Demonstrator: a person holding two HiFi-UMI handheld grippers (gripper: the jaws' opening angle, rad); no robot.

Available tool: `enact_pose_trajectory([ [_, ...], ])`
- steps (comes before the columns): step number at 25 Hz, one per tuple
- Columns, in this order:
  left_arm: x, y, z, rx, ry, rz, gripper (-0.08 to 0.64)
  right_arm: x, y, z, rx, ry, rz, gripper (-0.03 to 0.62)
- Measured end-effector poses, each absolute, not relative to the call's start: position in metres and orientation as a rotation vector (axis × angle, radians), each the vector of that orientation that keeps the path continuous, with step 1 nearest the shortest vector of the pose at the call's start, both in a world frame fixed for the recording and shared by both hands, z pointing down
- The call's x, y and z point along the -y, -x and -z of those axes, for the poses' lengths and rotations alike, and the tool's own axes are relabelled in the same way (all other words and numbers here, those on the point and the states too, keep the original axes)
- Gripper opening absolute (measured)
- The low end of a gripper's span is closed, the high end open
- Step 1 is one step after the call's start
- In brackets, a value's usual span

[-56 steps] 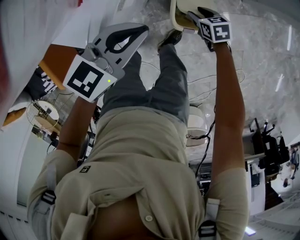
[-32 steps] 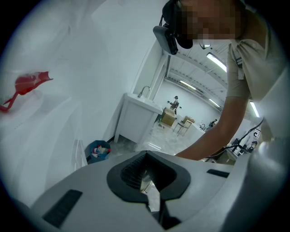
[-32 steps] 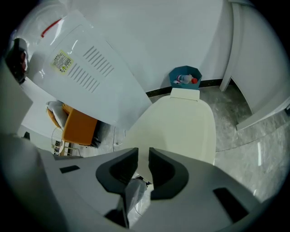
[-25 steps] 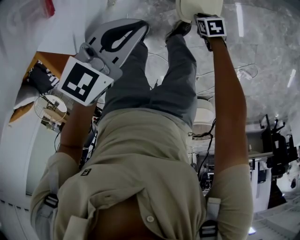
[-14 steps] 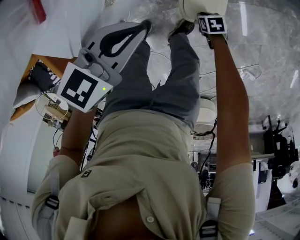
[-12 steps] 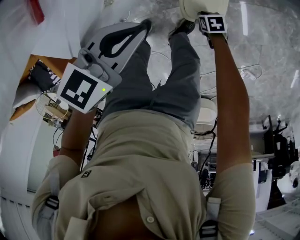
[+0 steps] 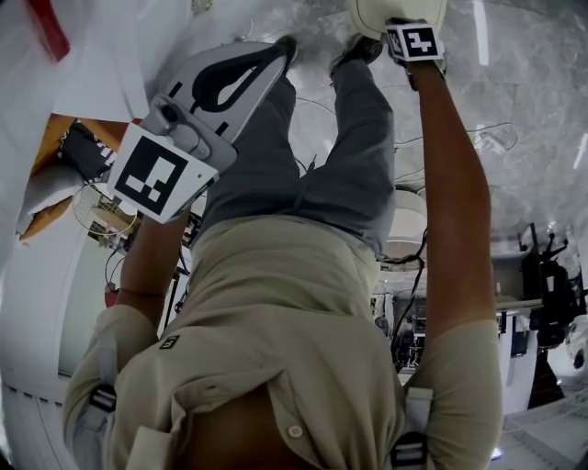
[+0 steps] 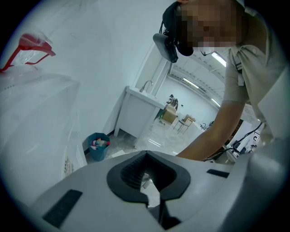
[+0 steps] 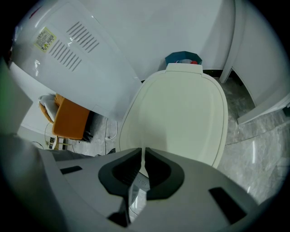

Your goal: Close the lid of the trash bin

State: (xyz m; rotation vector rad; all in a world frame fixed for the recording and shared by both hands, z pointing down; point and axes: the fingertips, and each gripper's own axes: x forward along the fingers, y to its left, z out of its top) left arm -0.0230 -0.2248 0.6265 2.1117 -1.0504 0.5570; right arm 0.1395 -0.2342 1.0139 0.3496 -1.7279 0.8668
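The cream trash bin lid [image 9: 181, 113] lies flat over the bin and fills the middle of the right gripper view; in the head view it is the pale shape [image 7: 381, 14] at the top edge. My right gripper [image 9: 144, 156] points steeply down over the lid's near edge. Its jaws are closing, with only a hairline slit left and nothing caught between them. The right arm reaches out to that gripper, whose marker cube [image 7: 411, 41] shows beside the lid. My left gripper [image 7: 283, 48] is held up at the left, away from the bin, shut and empty [image 8: 146, 153].
A small blue waste bin [image 9: 183, 58] stands just behind the lid against the wall. A white appliance with vent slots [image 9: 68, 59] leans in at the left, above an orange seat [image 9: 72, 118]. White panels [image 9: 258, 68] border the right. Cables [image 7: 487, 138] lie on the marble floor.
The right gripper has sunk toward the floor with the lid under it, and the lid now lies flatter. The left gripper has barely shifted.
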Motion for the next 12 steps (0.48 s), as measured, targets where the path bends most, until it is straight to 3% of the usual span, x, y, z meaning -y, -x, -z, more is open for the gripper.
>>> enact_pose_trajectory([
  [12, 0.225, 0.011, -0.617, 1.033, -2.131, -0.594, 0.015, 0.235, -0.135, -1.004, 1.757, -0.346, -0.899, 0.039],
])
